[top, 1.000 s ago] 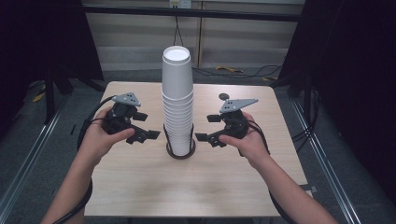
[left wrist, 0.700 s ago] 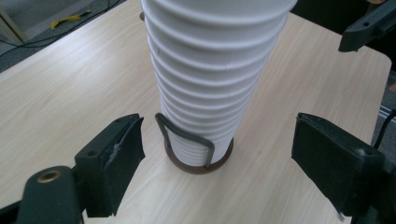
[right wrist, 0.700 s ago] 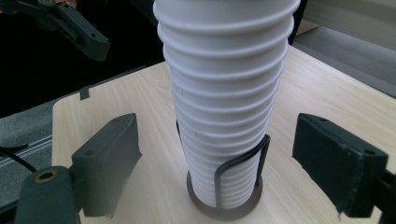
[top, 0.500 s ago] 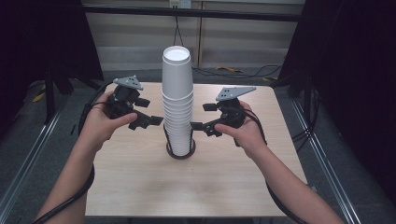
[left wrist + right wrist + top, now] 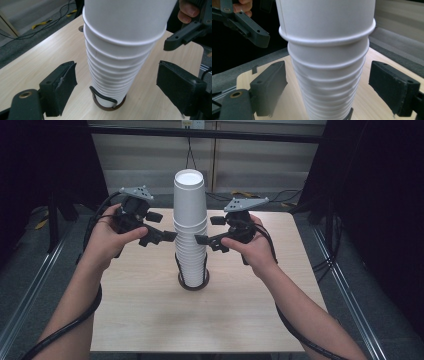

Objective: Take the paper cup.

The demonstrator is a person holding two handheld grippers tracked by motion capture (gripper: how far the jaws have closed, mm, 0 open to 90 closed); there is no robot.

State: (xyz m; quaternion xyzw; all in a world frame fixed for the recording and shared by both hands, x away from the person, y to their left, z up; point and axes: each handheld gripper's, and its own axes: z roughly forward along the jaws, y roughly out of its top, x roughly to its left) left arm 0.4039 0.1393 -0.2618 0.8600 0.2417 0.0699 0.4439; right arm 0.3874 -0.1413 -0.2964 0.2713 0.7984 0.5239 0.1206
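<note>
A tall stack of white paper cups stands upright in a dark round holder at the middle of the wooden table. My left gripper is held level at the stack's left side, about halfway up. My right gripper faces it from the right at the same height. In the left gripper view the stack stands between and ahead of the spread jaws, which do not touch it. The right gripper view shows the stack likewise, with a gap to each jaw. Both grippers are open.
Metal rails run along the floor on both sides of the table. Cables lie on the floor behind it, in front of a pale wall. Dark curtains hang at the left and the right. A small round dark thing lies near the table's far edge.
Both hands have risen with their grippers, from near the holder at the stack's foot to about halfway up the stack. The stack has not moved.
</note>
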